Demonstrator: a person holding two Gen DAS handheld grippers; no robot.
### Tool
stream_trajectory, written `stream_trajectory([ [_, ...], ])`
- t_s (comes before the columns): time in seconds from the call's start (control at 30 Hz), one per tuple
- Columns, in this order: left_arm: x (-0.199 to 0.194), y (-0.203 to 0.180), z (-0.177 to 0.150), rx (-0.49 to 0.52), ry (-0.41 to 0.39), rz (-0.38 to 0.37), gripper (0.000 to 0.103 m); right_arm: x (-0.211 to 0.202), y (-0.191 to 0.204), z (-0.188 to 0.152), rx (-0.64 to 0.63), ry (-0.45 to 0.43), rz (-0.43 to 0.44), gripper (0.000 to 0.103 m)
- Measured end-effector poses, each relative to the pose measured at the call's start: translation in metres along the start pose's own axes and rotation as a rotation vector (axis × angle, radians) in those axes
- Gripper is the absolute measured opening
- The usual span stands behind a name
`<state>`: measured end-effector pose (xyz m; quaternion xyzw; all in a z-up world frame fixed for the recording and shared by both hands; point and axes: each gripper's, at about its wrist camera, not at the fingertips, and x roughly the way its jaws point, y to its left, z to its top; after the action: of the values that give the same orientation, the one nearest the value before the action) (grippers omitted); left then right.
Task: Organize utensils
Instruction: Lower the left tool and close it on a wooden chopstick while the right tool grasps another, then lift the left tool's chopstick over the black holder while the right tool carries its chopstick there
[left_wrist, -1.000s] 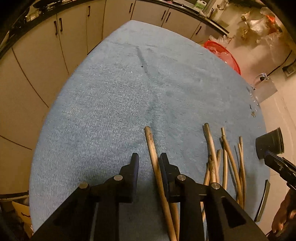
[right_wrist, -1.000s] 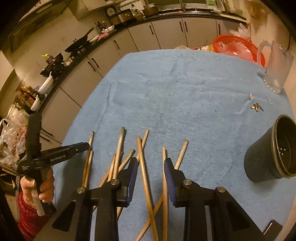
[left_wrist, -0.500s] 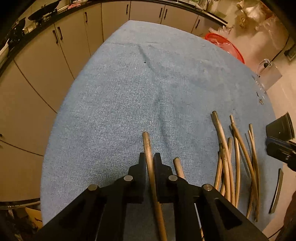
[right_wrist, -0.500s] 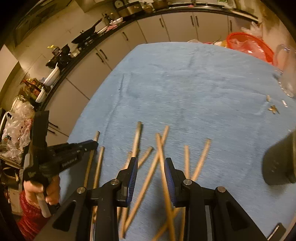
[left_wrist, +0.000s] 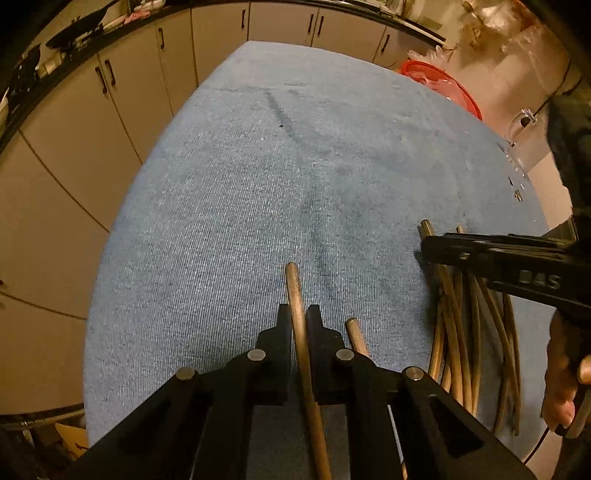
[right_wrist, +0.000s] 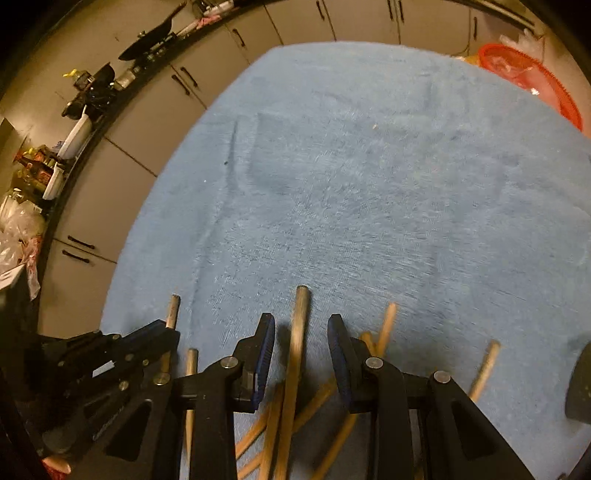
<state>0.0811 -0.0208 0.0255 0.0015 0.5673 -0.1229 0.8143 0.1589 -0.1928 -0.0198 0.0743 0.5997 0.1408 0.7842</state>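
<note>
Versus a second ago, the left tongs (left_wrist: 299, 317) are now clamping the chopstick (left_wrist: 297, 291) that was lying loose between them; the right tongs (right_wrist: 301, 332) are now showing at 3 o'clock in the left view, over the pile of chopsticks (left_wrist: 465, 332). The gripped stick is brown, round and thin, its tip pointing to 12 o'clock over the blue-towelled bench (left_wrist: 295, 166). A second stick (left_wrist: 354, 332) is lying just beside the left tongs at 1 o'clock. The right tongs are standing wide open, straddling a pale stick (right_wrist: 297, 332) without gripping it; that view is motion-blurred, so contact is probably nil. More sticks are crossing under them at 6 o'clock. A red basket (right_wrist: 532, 77) is sitting at 1 o'clock.
</note>
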Motion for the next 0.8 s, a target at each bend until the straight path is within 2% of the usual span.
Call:
stream_trajectory([
  [0.03,0.0,-0.002,0.0,0.009,-0.008,0.011,0.008,0.0,0.003,0.0,-0.016,-0.015,-0.012,0.031],
  [0.1,0.001,-0.005,0.001,0.004,-0.02,0.012,0.007,0.0,0.01,0.001,-0.037,-0.009,-0.026,0.009],
  [0.27,-0.008,-0.002,-0.003,-0.029,-0.062,-0.071,0.007,-0.021,0.01,-0.009,-0.02,-0.072,0.018,0.008],
  [0.47,-0.054,-0.011,-0.009,-0.027,-0.189,-0.093,0.007,-0.092,0.01,-0.039,-0.036,-0.253,0.083,0.008],
  [0.6,-0.093,-0.019,-0.013,-0.018,-0.288,-0.105,0.007,-0.135,0.01,-0.065,-0.05,-0.369,0.104,0.008],
  [0.8,-0.14,-0.024,-0.031,0.001,-0.386,-0.112,0.007,-0.183,0.017,-0.098,-0.062,-0.506,0.106,0.008],
])
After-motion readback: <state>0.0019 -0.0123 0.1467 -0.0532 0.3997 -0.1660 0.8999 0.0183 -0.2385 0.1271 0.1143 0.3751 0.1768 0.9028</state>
